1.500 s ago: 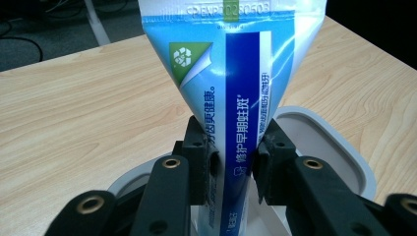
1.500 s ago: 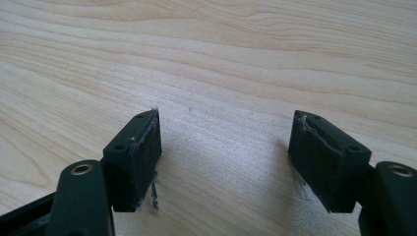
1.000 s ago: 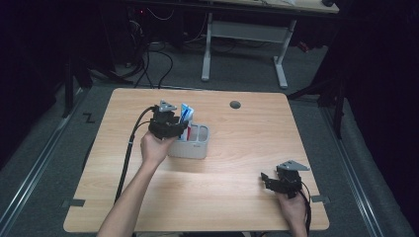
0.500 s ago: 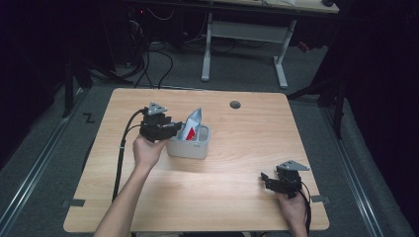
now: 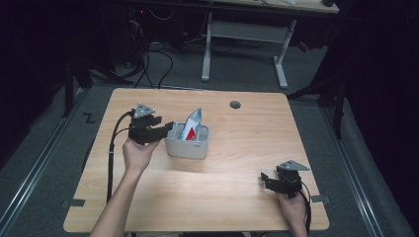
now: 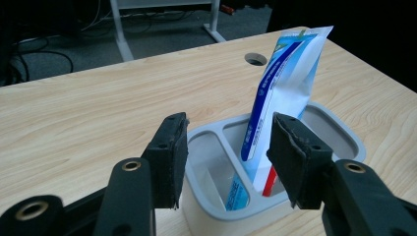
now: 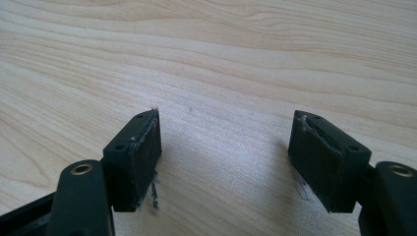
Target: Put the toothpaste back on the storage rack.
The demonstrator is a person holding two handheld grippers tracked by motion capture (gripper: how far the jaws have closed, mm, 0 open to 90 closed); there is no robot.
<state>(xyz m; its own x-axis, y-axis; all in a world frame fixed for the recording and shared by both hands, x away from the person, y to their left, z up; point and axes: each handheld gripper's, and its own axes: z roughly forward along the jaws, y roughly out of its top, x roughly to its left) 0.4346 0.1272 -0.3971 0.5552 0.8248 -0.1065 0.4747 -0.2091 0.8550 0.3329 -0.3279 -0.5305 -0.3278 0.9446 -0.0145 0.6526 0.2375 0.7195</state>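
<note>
We judge the blue-and-white pouch [image 6: 285, 88], standing tilted in a middle compartment of the grey holder [image 5: 188, 146] on the tabletop [image 5: 237, 197], light, soft and crushable, best pinched at its flat upper edge, while our left gripper [image 6: 226, 162] and right gripper [image 7: 226, 157] both keep fingers spread, empty.

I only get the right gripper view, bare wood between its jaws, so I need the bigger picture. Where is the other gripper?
Observer: The left gripper is at the left end of a grey container in the middle of the table.
Operator: Holding anything?
Observer: No, its jaws are open and empty.
Operator: Anything in the container?
Observer: A blue and white pouch stands upright in one compartment.
Operator: And my gripper?
Observer: The right gripper is near the table's front right corner.
</note>
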